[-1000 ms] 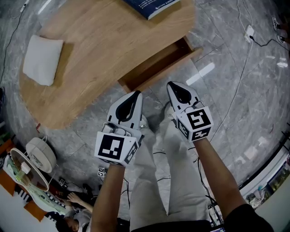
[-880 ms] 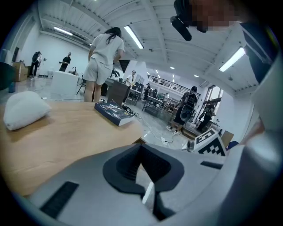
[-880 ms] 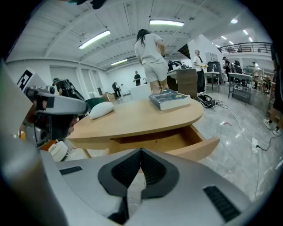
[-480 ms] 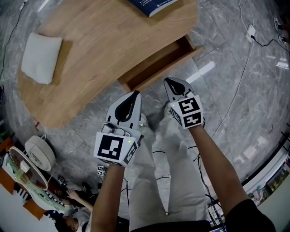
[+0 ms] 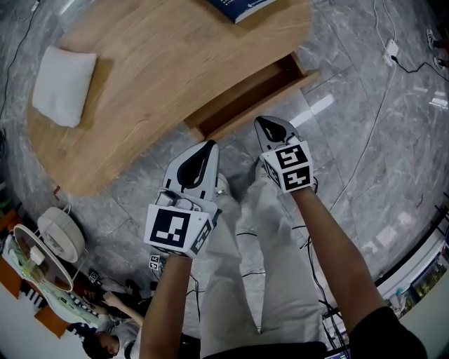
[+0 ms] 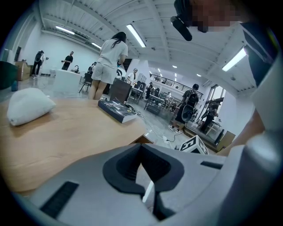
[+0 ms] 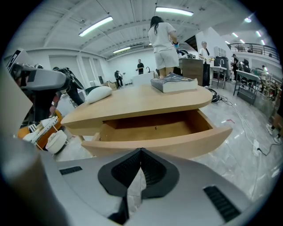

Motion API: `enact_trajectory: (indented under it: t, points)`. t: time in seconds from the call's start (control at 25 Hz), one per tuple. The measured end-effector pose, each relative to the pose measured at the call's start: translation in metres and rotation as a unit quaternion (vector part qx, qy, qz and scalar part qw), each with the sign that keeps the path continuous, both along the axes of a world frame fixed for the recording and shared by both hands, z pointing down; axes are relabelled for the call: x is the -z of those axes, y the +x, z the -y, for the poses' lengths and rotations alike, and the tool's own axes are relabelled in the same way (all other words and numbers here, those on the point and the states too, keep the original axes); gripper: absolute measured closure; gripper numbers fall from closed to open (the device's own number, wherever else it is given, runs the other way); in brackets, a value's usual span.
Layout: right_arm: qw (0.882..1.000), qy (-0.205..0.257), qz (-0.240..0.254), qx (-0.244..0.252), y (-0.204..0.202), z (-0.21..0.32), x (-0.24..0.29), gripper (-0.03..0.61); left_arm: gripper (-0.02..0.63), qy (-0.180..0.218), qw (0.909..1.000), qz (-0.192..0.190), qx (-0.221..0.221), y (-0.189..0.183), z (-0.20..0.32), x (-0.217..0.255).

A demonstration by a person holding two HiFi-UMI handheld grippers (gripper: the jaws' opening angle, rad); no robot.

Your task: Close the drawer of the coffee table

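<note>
Right gripper (image 5: 270,125) edges nearer the drawer (image 5: 247,97) | drawer open, jutting from worktop (image 5: 154,70) | left gripper (image 5: 208,144) waits beside; both sets of fingers pressed together, empty | I'd push the front squarely, mid-panel.

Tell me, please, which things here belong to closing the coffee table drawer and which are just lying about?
For the job: open drawer, coffee table, right gripper and left gripper, both shut and empty.
Lying about: white cushion, blue book, power strip.

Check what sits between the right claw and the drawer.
Nothing. The head view shows only bare floor between the right claw and the drawer.
</note>
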State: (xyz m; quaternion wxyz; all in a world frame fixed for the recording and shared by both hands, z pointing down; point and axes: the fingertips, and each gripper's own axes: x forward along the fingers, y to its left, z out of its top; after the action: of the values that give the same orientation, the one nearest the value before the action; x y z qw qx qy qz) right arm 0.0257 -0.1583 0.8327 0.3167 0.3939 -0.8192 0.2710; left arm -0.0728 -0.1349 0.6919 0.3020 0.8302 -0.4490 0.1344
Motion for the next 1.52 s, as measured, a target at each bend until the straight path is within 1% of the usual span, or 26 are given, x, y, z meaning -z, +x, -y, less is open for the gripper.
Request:
enact_trajectory:
  t: [0.56,1.04,1.32,1.52]
  points:
    - [1.000,-0.004,0.000,-0.015,0.000,0.005,-0.004,0.565,0.612,-0.002,1.0000,0.002,0.006,-0.006,0.000,-0.003]
    - [1.000,0.015,0.009,-0.011,0.001,0.005,-0.004,0.565,0.612,-0.009,0.9999,0.002,0.013,-0.012,-0.005,-0.010]
    - [1.000,0.004,0.001,0.000,-0.002,0.004,-0.013,0.565,0.612,-0.011,0.9998,0.000,0.015,-0.012,-0.004,-0.013]
    - [1.000,0.001,0.007,-0.006,-0.003,0.006,-0.013,0.565,0.612,-0.015,0.9998,-0.002,0.017,-0.011,-0.006,-0.015]
